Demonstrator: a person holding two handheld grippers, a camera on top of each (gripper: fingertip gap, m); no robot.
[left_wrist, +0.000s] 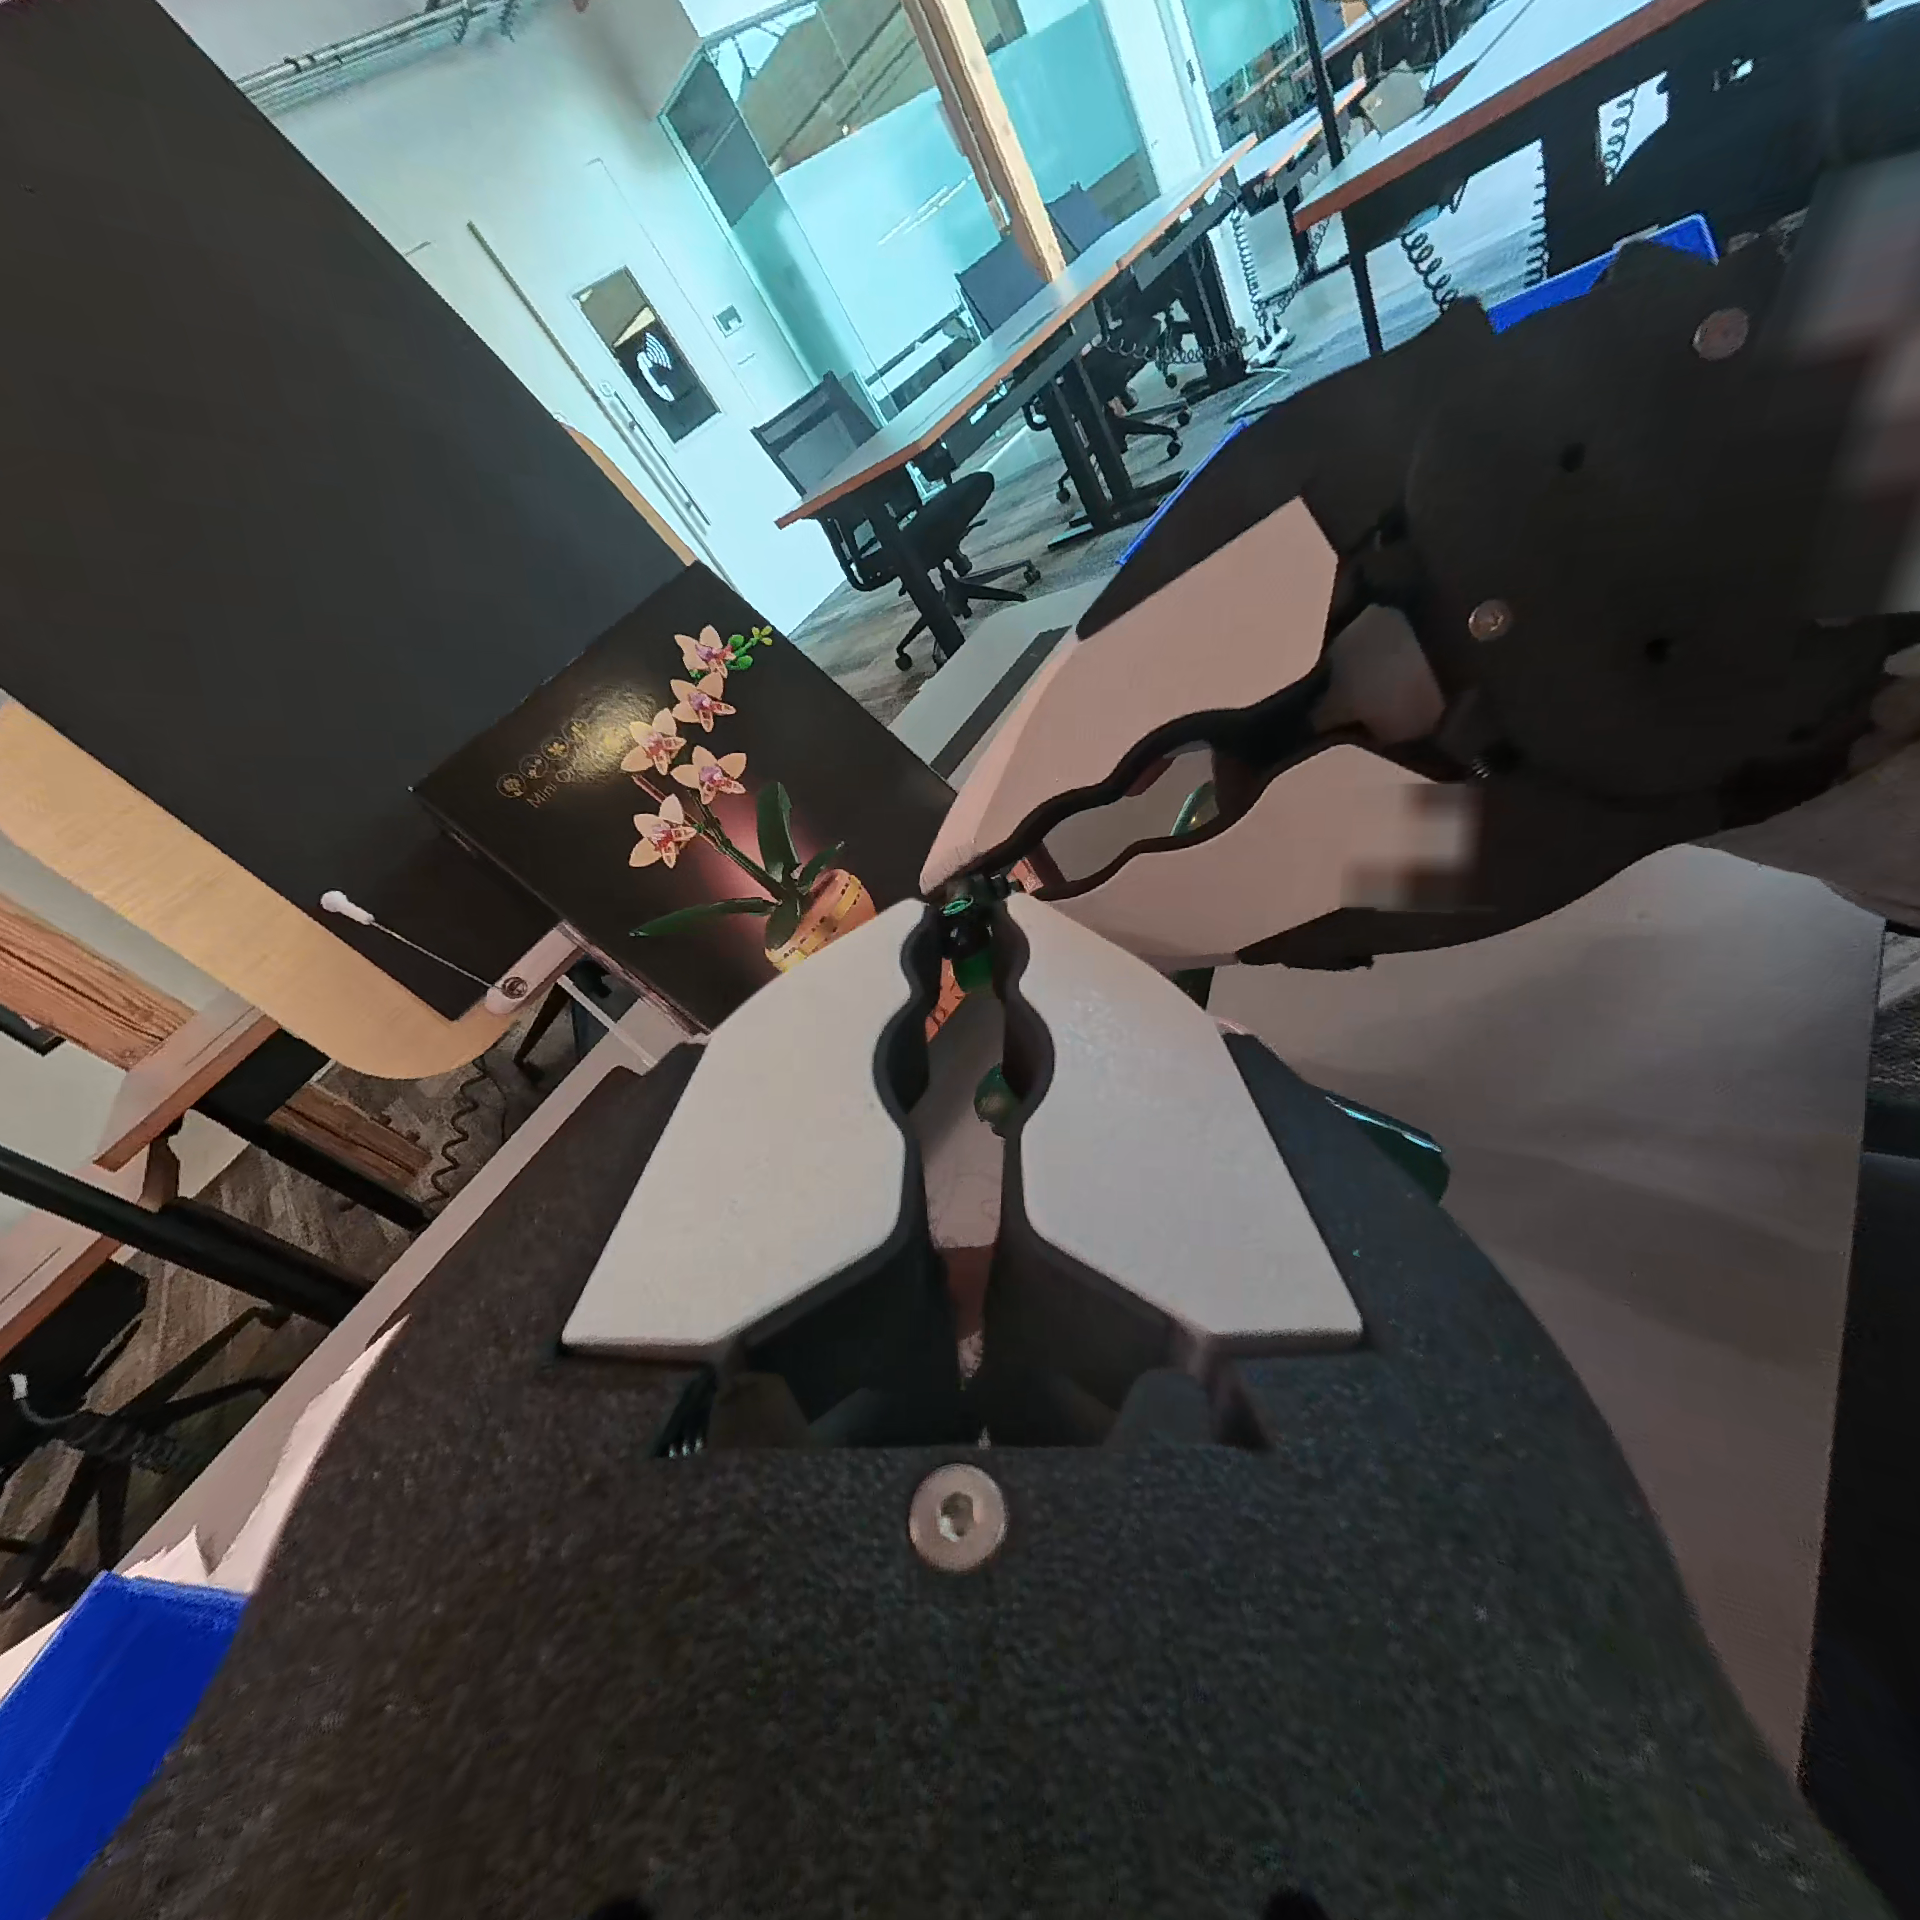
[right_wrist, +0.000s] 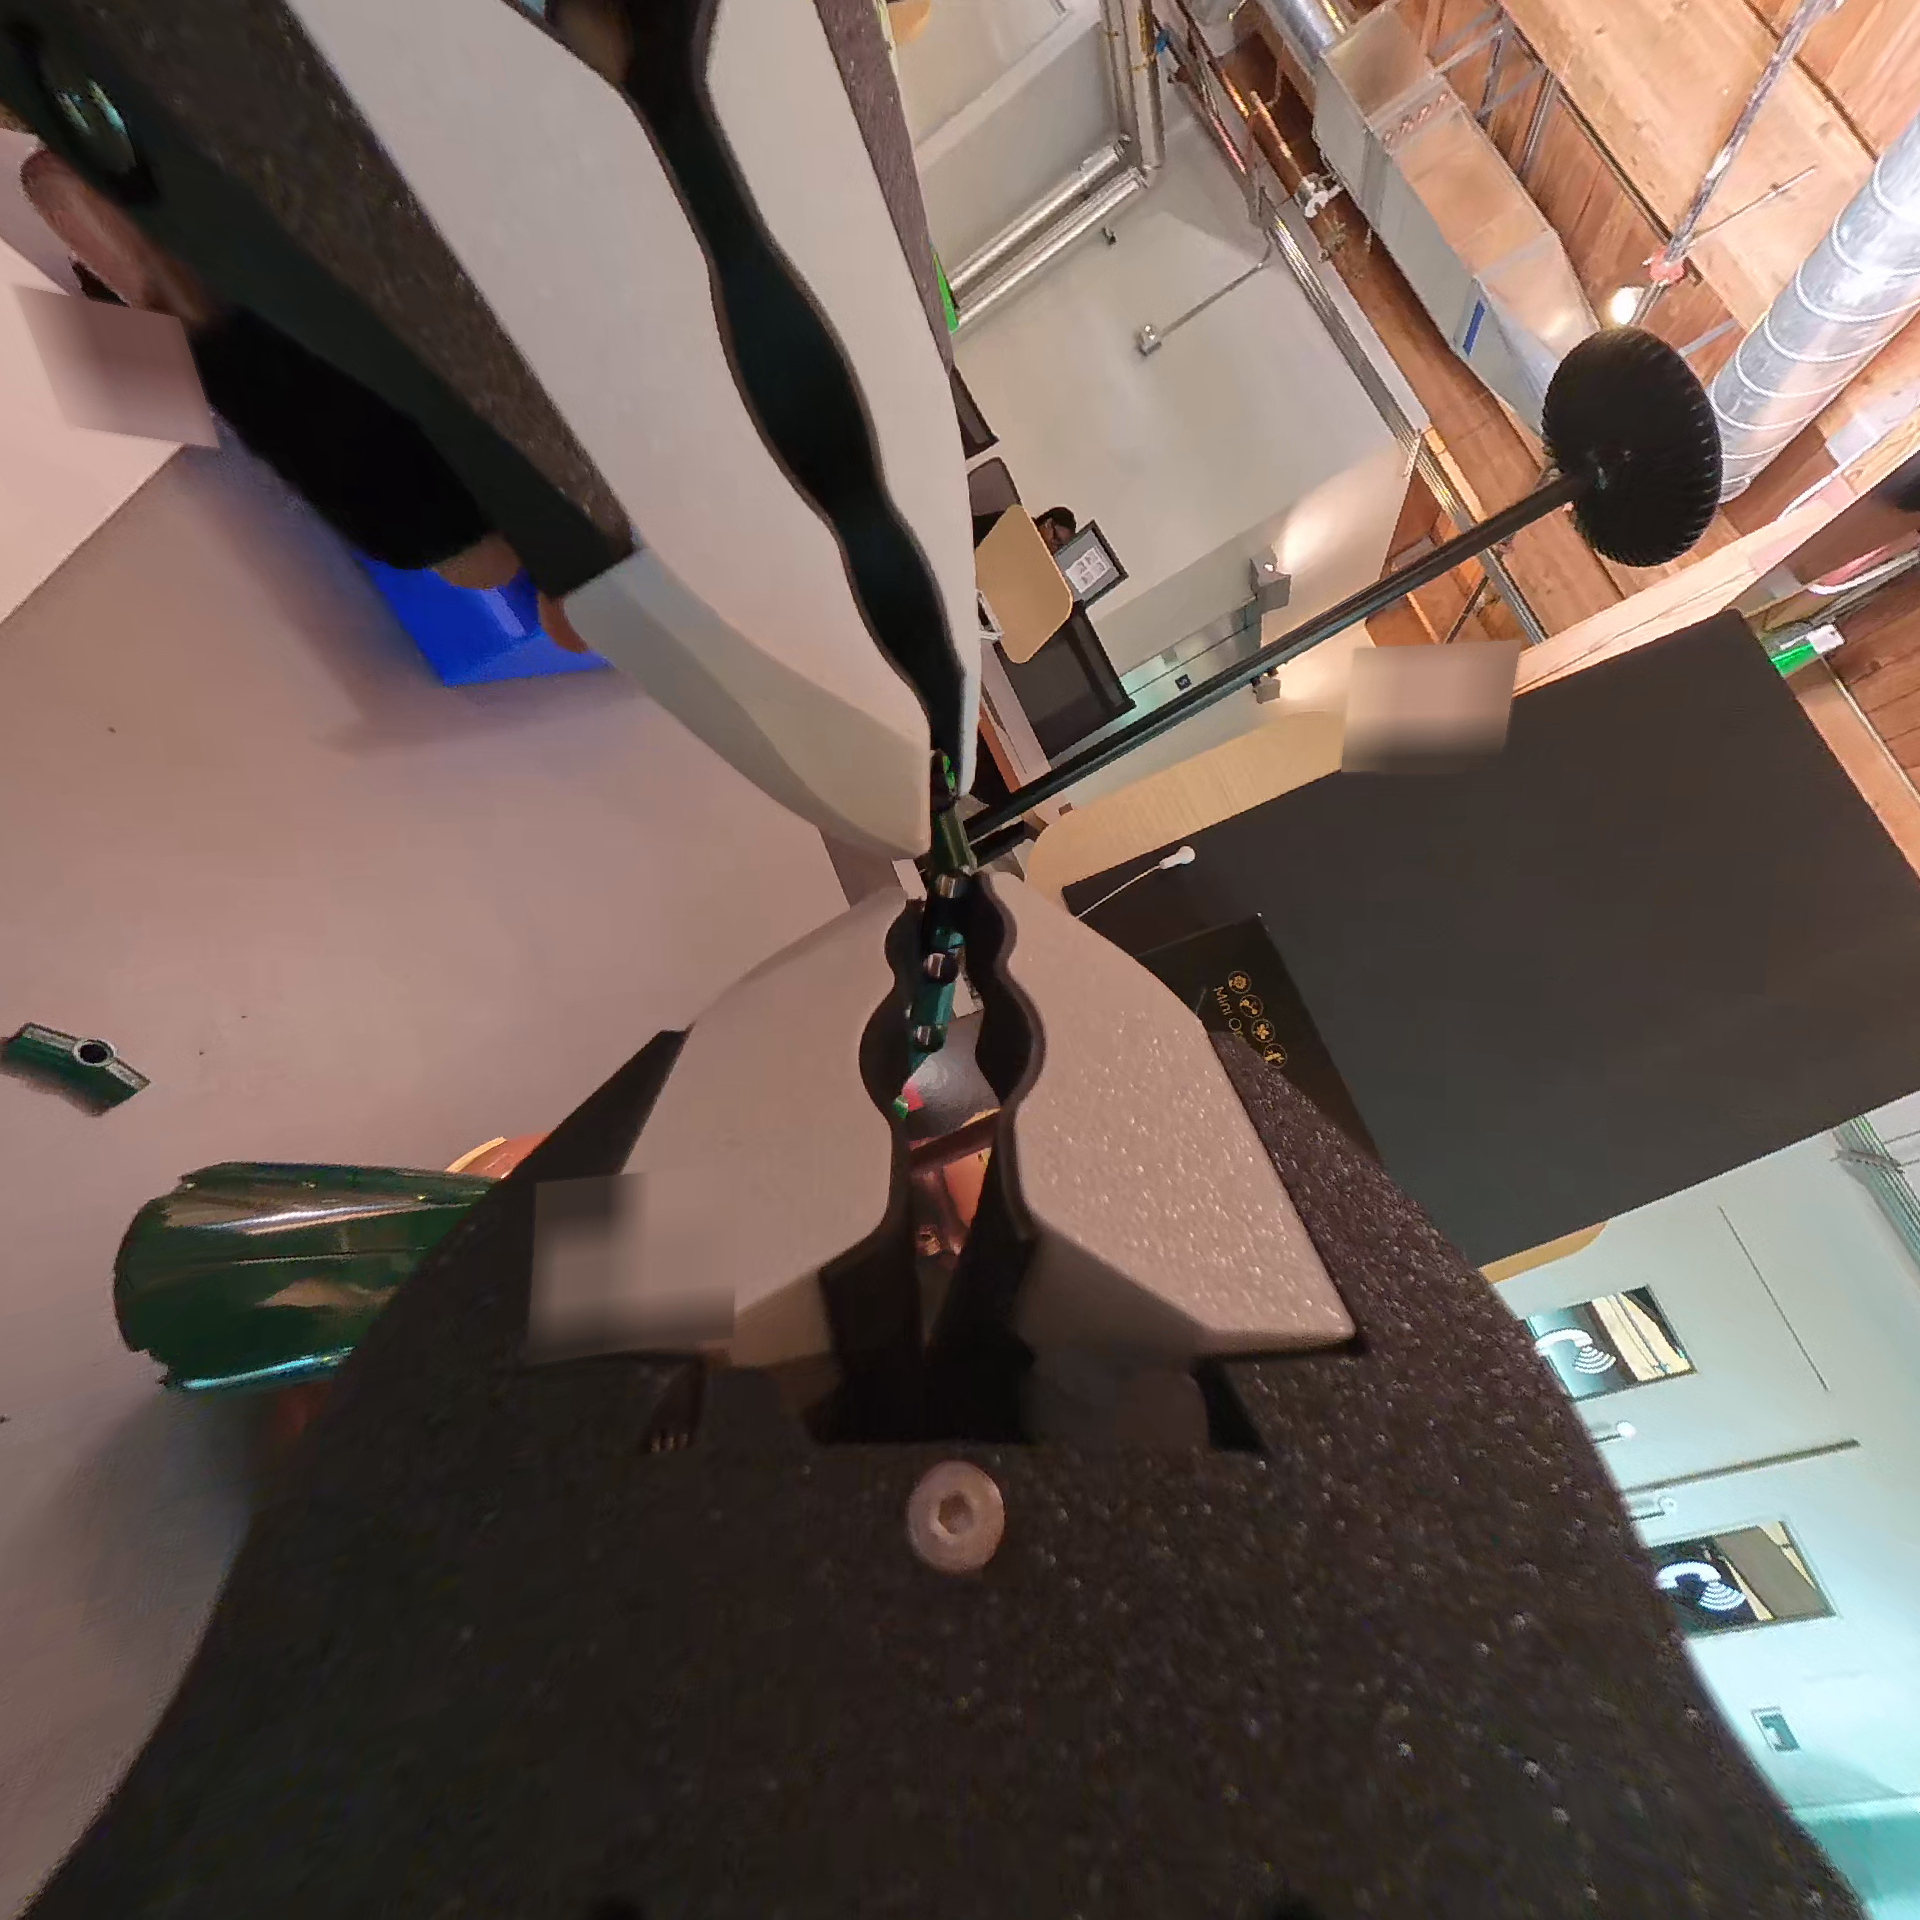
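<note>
My left gripper (left_wrist: 961, 923) is shut on a small green toy-brick piece (left_wrist: 971, 961) pinched at its tips. My right gripper (left_wrist: 964, 881) comes in from the upper right and meets it tip to tip. In the right wrist view my right gripper (right_wrist: 940, 902) is shut on a thin green stem piece (right_wrist: 933, 982) with small grey studs. The left gripper (right_wrist: 940, 784) reaches down from the upper left onto the stem's far end (right_wrist: 951, 831). Both are held above a white table (right_wrist: 260, 831).
A dark box with an orchid picture (left_wrist: 707, 790) stands behind the grippers. On the table lie a large dark green leaf piece (right_wrist: 281, 1268) and a small green piece with a hole (right_wrist: 73, 1065). A blue bin (right_wrist: 478, 629) sits behind. A black rod with a ribbed disc (right_wrist: 1631, 447) stands beyond. Only a small space, under 4 cm, lies between the two pairs of fingers.
</note>
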